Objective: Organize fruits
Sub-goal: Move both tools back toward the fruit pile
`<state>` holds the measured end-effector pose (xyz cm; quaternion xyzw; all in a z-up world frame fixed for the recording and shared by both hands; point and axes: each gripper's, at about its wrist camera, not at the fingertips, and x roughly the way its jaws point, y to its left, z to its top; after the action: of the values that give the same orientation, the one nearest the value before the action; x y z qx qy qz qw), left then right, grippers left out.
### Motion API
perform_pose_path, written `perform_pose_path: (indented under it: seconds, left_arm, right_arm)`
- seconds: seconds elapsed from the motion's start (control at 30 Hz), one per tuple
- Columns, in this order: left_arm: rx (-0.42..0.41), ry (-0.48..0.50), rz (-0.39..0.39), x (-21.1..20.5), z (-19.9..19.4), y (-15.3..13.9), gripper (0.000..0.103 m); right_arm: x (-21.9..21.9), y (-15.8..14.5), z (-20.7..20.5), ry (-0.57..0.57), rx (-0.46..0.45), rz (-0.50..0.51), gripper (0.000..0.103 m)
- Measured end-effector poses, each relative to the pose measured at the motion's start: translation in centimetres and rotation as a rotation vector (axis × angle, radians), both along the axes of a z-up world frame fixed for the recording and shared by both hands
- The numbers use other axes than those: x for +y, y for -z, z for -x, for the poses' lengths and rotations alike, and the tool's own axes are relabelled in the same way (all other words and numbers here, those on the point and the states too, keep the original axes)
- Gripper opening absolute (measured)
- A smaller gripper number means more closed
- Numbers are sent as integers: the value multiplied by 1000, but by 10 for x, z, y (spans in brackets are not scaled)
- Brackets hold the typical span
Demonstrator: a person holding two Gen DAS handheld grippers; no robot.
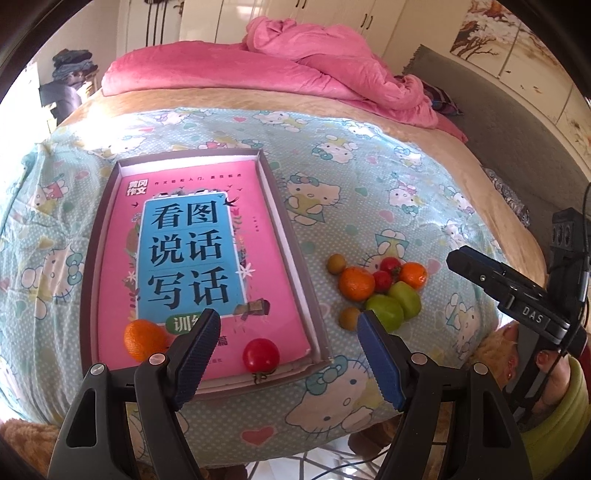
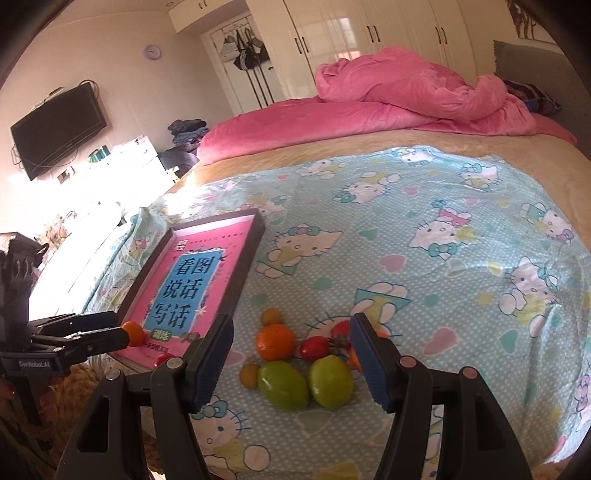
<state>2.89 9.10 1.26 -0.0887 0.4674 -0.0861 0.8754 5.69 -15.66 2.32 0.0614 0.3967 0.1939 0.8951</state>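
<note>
A shallow brown box (image 1: 295, 258) holds a pink book (image 1: 192, 236). An orange (image 1: 144, 339) and a red tomato (image 1: 260, 355) lie on the book near its front edge. My left gripper (image 1: 286, 328) is open and empty above that front edge. A pile of fruit lies on the sheet to the box's right: an orange (image 2: 275, 341), red tomatoes (image 2: 314, 348), two green fruits (image 2: 282, 384) and small brownish fruits (image 2: 249, 375). My right gripper (image 2: 290, 334) is open and empty just above the pile.
A Hello Kitty sheet (image 2: 424, 266) covers the bed's near part. A crumpled pink quilt (image 2: 406, 99) lies at the far end. A TV (image 2: 59, 129) hangs on the left wall. White wardrobes (image 2: 369, 33) stand behind the bed.
</note>
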Motion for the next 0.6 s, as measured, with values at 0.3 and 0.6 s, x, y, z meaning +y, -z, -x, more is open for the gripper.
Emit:
perform_pose_path:
  seconds: [0.3, 0.6]
  left_arm:
    - [-2, 44, -24, -27, 2, -4, 78]
    - [17, 91, -13, -50, 1, -2, 78]
  right_arm:
    - [-30, -4, -2, 71, 5, -13, 65]
    - [-58, -7, -3, 140, 11, -10, 65]
